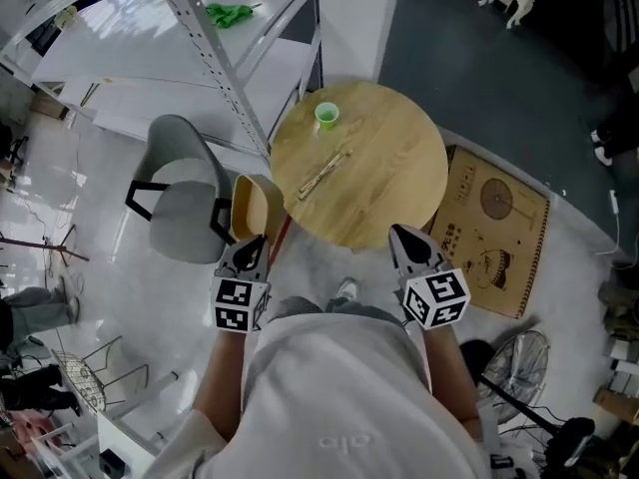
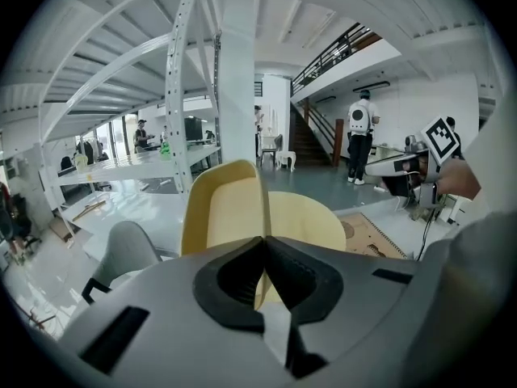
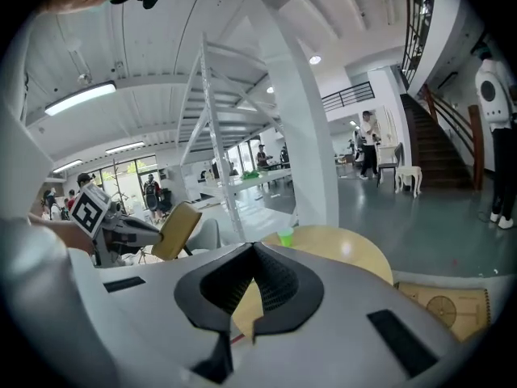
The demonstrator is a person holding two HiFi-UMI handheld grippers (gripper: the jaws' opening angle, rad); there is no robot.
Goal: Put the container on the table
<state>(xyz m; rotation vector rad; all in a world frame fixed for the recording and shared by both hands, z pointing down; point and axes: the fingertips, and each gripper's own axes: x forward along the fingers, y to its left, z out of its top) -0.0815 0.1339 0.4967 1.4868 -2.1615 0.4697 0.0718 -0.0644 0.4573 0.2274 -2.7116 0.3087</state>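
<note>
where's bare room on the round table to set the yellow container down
The whole right half of the table is bare, from the sticks across to the right rim; so is the near edge below them. Crowded only at the far left, by the green cup.

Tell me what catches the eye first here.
The yellow container, clamped by its rim in the left gripper, is held beside the left edge of the round wooden table, not yet on it. A green cup stands on the table's far side; the right gripper is shut and empty.
</note>
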